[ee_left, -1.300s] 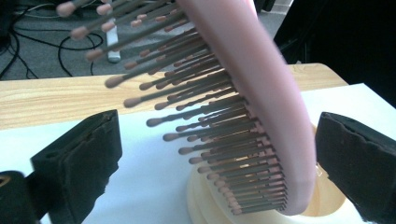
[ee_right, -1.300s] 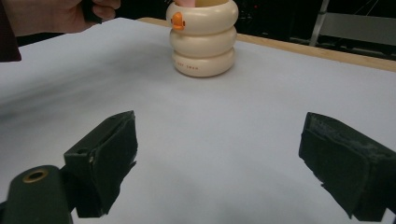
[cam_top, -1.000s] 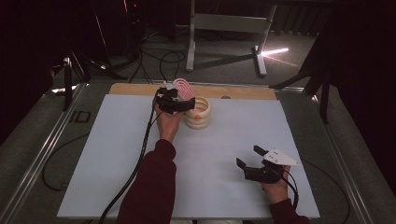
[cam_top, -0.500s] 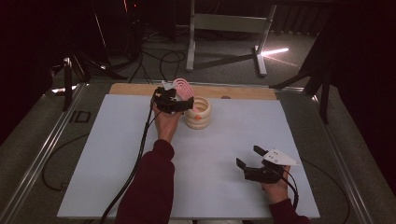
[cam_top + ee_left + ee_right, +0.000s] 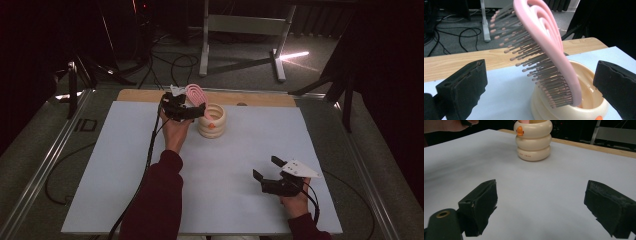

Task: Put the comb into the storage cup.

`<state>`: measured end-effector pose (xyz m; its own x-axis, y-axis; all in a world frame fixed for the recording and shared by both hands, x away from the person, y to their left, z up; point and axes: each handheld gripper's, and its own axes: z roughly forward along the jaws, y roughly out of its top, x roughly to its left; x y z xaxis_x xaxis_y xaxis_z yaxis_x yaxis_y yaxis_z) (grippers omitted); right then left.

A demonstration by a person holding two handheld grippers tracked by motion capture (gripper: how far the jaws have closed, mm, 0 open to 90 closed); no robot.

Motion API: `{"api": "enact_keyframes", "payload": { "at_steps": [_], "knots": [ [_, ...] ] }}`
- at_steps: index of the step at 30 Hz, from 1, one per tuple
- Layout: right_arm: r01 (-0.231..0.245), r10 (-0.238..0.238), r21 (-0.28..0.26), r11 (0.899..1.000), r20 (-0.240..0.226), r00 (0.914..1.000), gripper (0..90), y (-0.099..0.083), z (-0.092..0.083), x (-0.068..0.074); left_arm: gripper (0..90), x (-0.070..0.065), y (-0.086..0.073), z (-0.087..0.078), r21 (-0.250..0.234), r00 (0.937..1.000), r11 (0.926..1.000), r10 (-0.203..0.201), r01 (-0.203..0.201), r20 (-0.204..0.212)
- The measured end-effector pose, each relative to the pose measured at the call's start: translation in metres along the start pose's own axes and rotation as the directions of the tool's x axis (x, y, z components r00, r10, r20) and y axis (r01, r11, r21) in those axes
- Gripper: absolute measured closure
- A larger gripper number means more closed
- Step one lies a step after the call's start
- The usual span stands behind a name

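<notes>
Your left hand-held gripper point(image 5: 186, 106) hovers at the far side of the desk point(image 5: 125, 165), just beside the cream holder point(image 5: 211, 121). Its jaws stand wide apart, gripping nothing. The pink hairbrush point(image 5: 541, 50) stands tilted in the holder, bristles facing your left hand-held gripper; its handle end is hidden inside the cup, so how it rests at the bottom cannot be told. From above, your gripper covers part of the brush head. Your right hand-held gripper point(image 5: 272, 172) sits low over the near right of the desk, well apart from the holder, jaws spread and empty. In its own view the holder's top is cut off by the frame edge, and small lettering on the lowest ring is too small to read.
</notes>
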<state>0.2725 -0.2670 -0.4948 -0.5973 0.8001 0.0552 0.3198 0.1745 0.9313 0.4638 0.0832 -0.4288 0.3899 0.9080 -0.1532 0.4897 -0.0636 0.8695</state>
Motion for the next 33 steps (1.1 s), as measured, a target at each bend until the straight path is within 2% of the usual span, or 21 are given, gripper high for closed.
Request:
{"api": "enact_keyframes", "payload": {
  "at_steps": [8,11,20,26,33],
  "knots": [
    [0.001,-0.001,0.002,1.000,-0.001,1.0000,11.6,0.000,0.000,0.000,0.0,0.000,0.003,-0.008,-0.007,0.9996,0.9996,0.027,-0.027,0.005],
    [0.001,-0.001,0.002,1.000,-0.001,1.0000,11.6,0.000,0.000,0.001,0.0,0.002,0.003,-0.013,-0.024,0.9998,0.9996,0.013,-0.013,0.013],
    [0.000,0.000,0.004,1.000,-0.001,1.0000,11.6,0.000,0.000,0.001,0.0,0.009,0.004,-0.023,-0.030,0.9998,0.9996,0.001,0.000,0.022],
    [0.001,-0.001,0.004,1.000,-0.002,1.0000,11.6,0.000,0.001,0.001,0.0,0.015,0.003,-0.030,-0.023,0.9994,0.9997,0.010,-0.010,0.032],
    [0.006,-0.006,0.007,1.000,-0.002,1.0000,11.6,-0.001,0.001,0.001,0.0,0.021,0.002,-0.041,-0.040,0.9986,0.9992,0.008,-0.006,0.053]
  ]
}}
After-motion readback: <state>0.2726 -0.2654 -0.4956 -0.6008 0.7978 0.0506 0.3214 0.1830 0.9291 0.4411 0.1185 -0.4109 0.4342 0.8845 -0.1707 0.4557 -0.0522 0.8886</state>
